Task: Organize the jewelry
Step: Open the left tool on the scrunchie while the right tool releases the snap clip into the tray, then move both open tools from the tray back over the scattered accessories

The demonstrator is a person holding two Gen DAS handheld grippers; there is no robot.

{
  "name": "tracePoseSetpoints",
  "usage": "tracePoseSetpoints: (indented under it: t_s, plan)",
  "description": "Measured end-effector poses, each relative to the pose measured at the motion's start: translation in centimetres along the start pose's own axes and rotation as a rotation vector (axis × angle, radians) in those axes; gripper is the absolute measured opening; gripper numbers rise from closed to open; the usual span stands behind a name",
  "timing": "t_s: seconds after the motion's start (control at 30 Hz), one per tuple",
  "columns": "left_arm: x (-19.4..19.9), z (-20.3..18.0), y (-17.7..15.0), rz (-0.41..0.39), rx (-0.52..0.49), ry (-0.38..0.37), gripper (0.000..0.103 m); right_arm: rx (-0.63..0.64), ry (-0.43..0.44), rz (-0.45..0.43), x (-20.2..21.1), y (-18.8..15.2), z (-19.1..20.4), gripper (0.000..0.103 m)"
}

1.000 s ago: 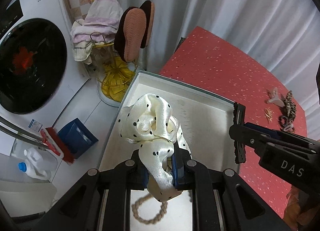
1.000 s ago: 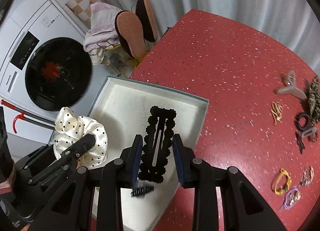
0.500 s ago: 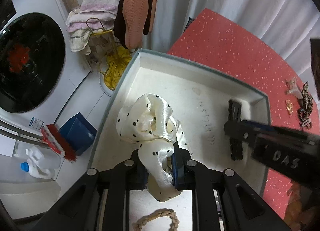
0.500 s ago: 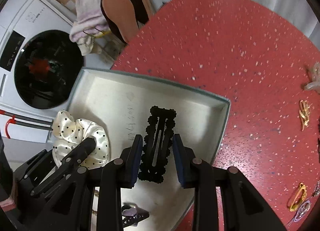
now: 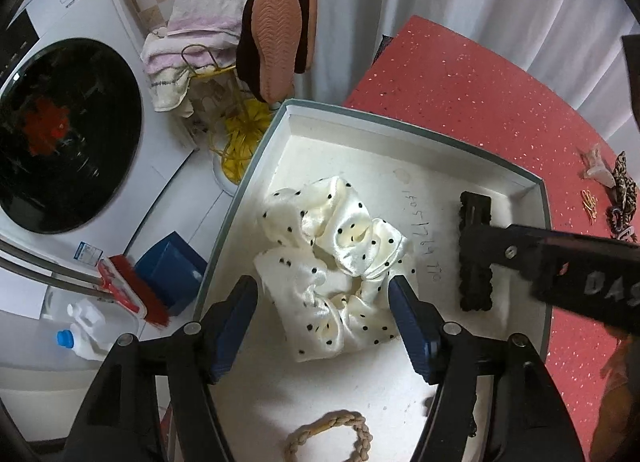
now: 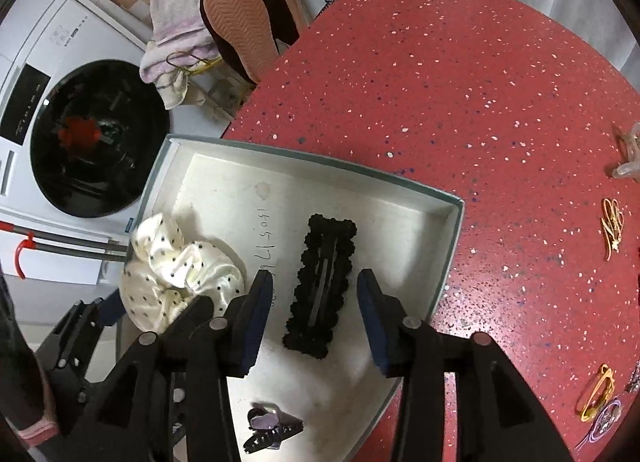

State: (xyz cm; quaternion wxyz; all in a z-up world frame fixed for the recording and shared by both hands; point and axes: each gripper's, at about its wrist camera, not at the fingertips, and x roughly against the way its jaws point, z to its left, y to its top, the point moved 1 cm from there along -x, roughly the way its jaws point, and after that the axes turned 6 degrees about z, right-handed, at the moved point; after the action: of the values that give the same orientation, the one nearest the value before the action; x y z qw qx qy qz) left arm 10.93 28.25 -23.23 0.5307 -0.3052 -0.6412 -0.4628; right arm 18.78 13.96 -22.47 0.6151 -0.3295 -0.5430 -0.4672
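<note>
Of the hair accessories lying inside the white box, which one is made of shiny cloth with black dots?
The cream scrunchie, between the left tongs, which are opening. The black scalloped clip, braided tie and purple claw clip have no dots.

Red speckled worktop (image 6: 460, 74) carrying an open white box (image 6: 450, 258) at its left edge. Loose on the bare surface to the right lie a clear claw clip (image 6: 630, 158), gold hairpins (image 6: 612, 224) and coloured hair ties (image 6: 600, 402).
</note>
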Motion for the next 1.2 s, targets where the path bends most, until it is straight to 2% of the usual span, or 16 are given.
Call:
tracePoseSetpoints:
  t_s: [0.17, 0.2, 0.23, 0.27, 0.33, 0.53, 0.6, 0.77, 0.97, 1.03, 1.07, 1.2]
  plan:
    - [0.5, 0.0, -0.3, 0.005, 0.004, 0.018, 0.069, -0.005, 0.023, -0.045, 2.3, -0.1, -0.1, 0.063]
    - [0.6, -0.1, -0.2, 0.005, 0.002, 0.023, 0.074, -0.01, 0.027, -0.052, 2.9, -0.2, -0.3, 0.065]
    - [0.8, -0.1, -0.3, 0.005, -0.002, 0.027, 0.095, -0.013, 0.03, -0.055, 3.2, -0.2, -0.3, 0.067]
    - [1.1, -0.2, -0.4, -0.003, -0.002, 0.034, 0.103, -0.019, 0.034, -0.058, 3.6, -0.4, -0.5, 0.069]
    - [1.8, -0.5, -0.5, -0.027, -0.012, 0.051, 0.103, -0.025, 0.037, -0.06, 4.2, -0.9, -0.8, 0.07]
    - [3.3, -1.9, -0.9, -0.021, -0.04, 0.06, 0.103, -0.073, 0.029, -0.069, 5.9, -2.7, -2.9, 0.073]
    - [4.1, -2.6, -1.0, -0.024, -0.053, 0.059, 0.103, -0.093, 0.031, -0.077, 6.6, -3.5, -3.8, 0.083]
    - [5.6, -4.6, -1.8, -0.025, -0.095, 0.072, 0.103, -0.147, 0.033, -0.082, 8.2, -5.7, -6.6, 0.083]
    - [7.1, -6.9, -3.5, -0.008, -0.129, 0.05, 0.103, -0.206, 0.035, -0.095, 9.7, -8.7, -9.7, 0.085]
    - [7.7, -7.9, -4.2, 0.001, -0.148, 0.038, 0.103, -0.222, 0.035, -0.097, 10.1, -9.7, -10.5, 0.09]
    - [8.0, -8.5, -4.7, 0.006, -0.159, 0.032, 0.103, -0.239, 0.034, -0.099, 10.4, -10.5, -11.2, 0.103]
    - [8.6, -10.9, -6.3, 0.034, -0.215, 0.015, 0.103, -0.291, 0.037, -0.092, 11.0, -13.5, -13.8, 0.103]
